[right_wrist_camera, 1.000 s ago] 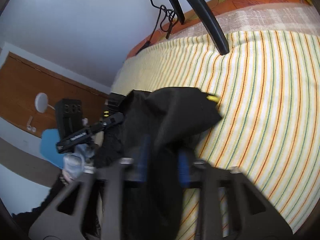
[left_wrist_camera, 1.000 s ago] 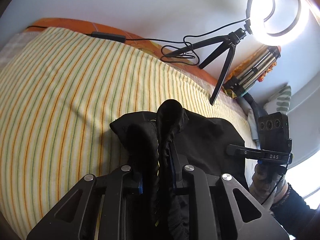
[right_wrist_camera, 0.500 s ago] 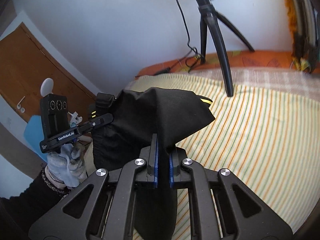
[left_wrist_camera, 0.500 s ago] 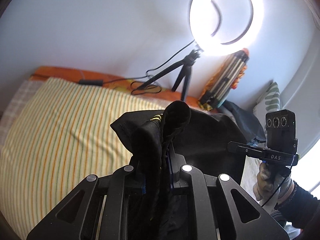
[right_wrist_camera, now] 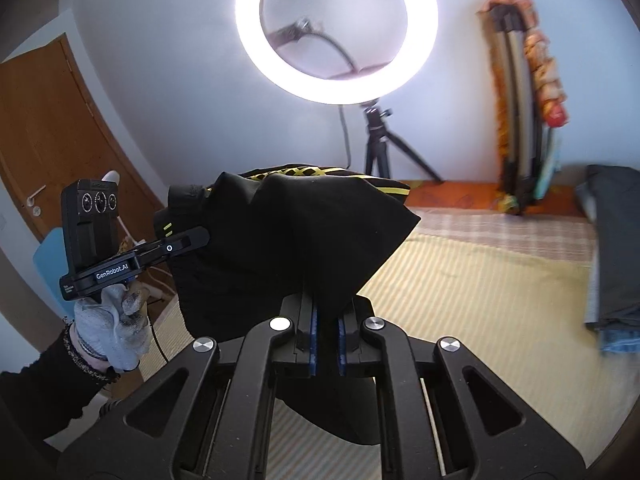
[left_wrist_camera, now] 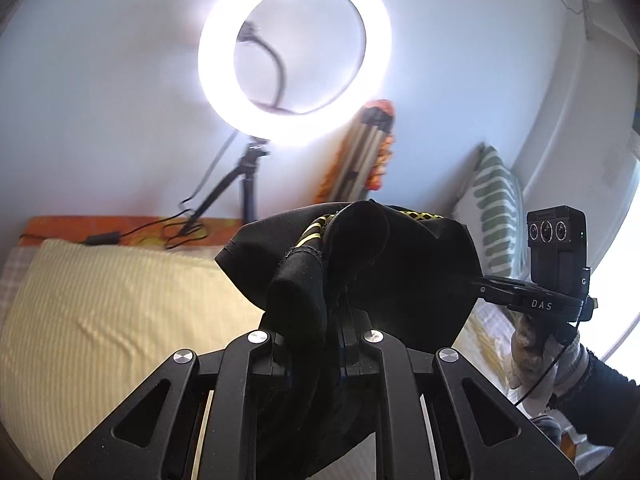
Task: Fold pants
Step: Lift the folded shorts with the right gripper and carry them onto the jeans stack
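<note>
The black pants (left_wrist_camera: 400,264) with yellow trim hang in the air between both grippers, above the striped bed. My left gripper (left_wrist_camera: 334,320) is shut on a bunched edge of the pants. My right gripper (right_wrist_camera: 326,320) is shut on another edge of the pants (right_wrist_camera: 304,232), with fabric draping below the fingers. The right gripper also shows at the right of the left wrist view (left_wrist_camera: 532,300), and the left gripper shows at the left of the right wrist view (right_wrist_camera: 132,260), each clamped on the cloth.
A lit ring light (right_wrist_camera: 336,28) on a small tripod (right_wrist_camera: 380,148) stands at the far edge of the yellow striped bed (right_wrist_camera: 480,280). A folded tripod (right_wrist_camera: 520,120) leans on the wall. Folded dark clothes (right_wrist_camera: 612,248) lie at the right. A wooden door (right_wrist_camera: 44,140) is at the left.
Both grippers have lifted the pants up off the bed and tilted upward, so the ring light and wall now fill the views. Both grips have held.
</note>
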Demonstrator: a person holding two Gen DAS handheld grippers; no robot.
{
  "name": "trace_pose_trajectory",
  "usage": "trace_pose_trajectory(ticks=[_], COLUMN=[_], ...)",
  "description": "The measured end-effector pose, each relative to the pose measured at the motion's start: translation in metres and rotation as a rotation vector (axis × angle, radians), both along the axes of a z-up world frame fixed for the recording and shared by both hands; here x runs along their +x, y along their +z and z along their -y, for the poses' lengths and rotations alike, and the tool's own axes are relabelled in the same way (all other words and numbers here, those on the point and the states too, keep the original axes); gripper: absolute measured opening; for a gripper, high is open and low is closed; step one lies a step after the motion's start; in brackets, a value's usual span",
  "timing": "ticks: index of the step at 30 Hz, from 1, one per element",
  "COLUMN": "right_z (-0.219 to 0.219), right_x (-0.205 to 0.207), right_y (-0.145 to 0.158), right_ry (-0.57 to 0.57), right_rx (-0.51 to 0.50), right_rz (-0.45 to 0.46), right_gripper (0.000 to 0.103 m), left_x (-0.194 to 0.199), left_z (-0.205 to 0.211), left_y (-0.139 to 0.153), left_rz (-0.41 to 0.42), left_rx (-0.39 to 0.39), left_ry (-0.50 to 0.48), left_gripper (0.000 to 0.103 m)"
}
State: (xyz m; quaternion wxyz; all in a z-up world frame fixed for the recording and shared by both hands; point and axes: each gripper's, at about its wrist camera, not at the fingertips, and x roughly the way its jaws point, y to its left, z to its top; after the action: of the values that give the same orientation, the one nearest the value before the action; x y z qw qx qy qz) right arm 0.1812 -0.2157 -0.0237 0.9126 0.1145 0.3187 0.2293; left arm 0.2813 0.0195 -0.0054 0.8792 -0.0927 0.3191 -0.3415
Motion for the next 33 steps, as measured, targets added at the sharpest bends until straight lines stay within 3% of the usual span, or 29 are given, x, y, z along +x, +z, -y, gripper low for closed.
trace_pose_trajectory(ticks=[17,33], right_z=[0.158,0.277], right_x=[-0.054,-0.049], right_y=[0.04,0.069], right_ry=[-0.26,-0.461], right_rx=[-0.089,-0.225], right_rz=[0.064,0.074], right_gripper=[0.008,0.008], left_x=[-0.003,0.031], left_z=[0.181,0.314], left_y=[0.028,0.04], left_rz=[0.056,0.099], left_rx=[-0.04,-0.041], left_ry=[-0.241,-0.383], left_gripper=[0.013,0.013])
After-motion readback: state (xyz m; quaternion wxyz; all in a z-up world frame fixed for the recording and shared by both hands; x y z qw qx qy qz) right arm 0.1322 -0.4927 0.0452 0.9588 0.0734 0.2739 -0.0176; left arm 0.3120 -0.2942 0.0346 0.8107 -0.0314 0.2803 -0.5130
